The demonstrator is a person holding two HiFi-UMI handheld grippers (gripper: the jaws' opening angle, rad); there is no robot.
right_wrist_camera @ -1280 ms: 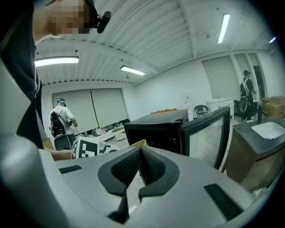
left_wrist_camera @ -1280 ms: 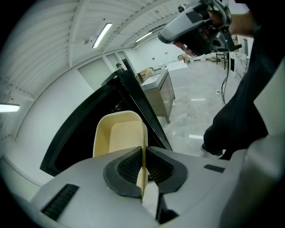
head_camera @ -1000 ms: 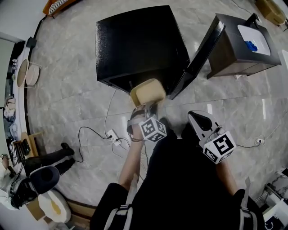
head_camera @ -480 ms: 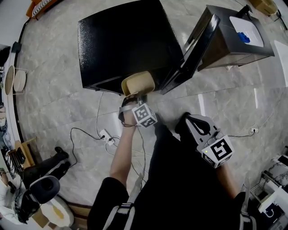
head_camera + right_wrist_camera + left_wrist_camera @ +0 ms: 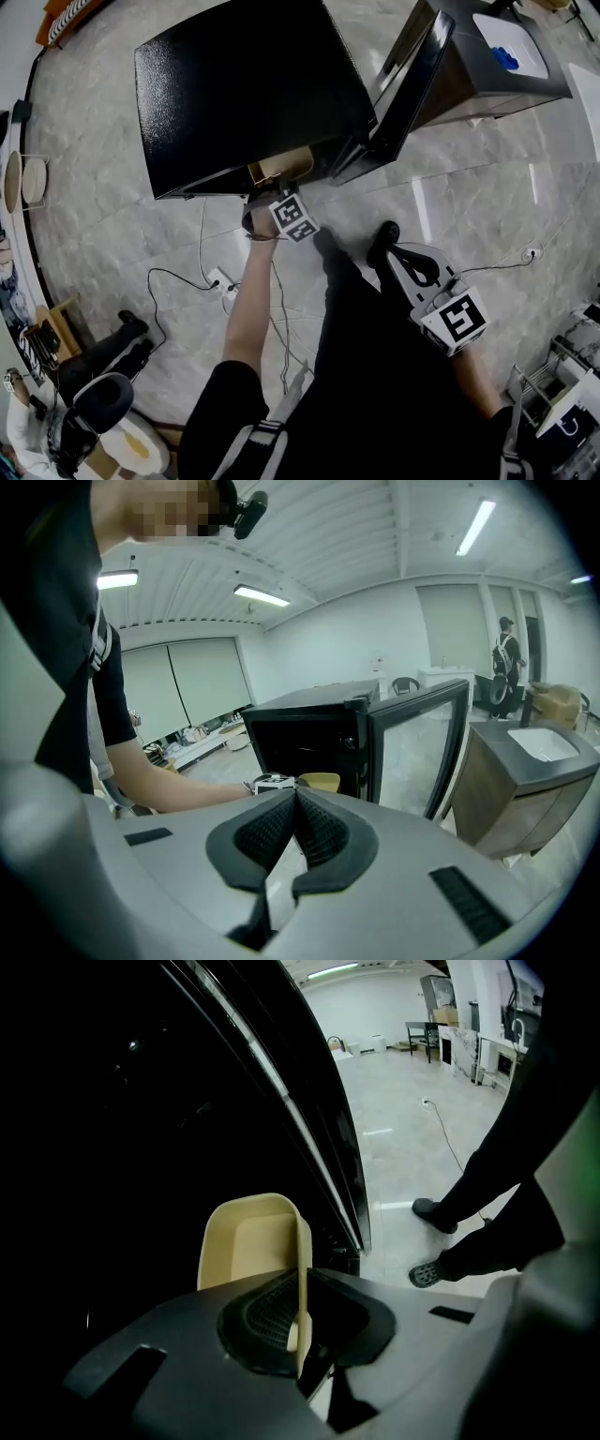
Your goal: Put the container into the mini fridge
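The black mini fridge stands on the floor with its door swung open to the right. My left gripper reaches into the fridge opening, shut on the rim of a beige container that is half hidden under the fridge's top edge. In the left gripper view the container hangs tilted in front of the dark interior, its wall pinched between the pads. My right gripper hangs back by the person's right side, shut and empty; its view shows the fridge and the container.
A dark cabinet with a white top stands right of the open door. A power strip with cables lies on the floor to the left. A person sits at the lower left; another stands far off.
My left gripper has carried the container forward, from in front of the fridge into its opening. The right gripper has stayed near the person's side.
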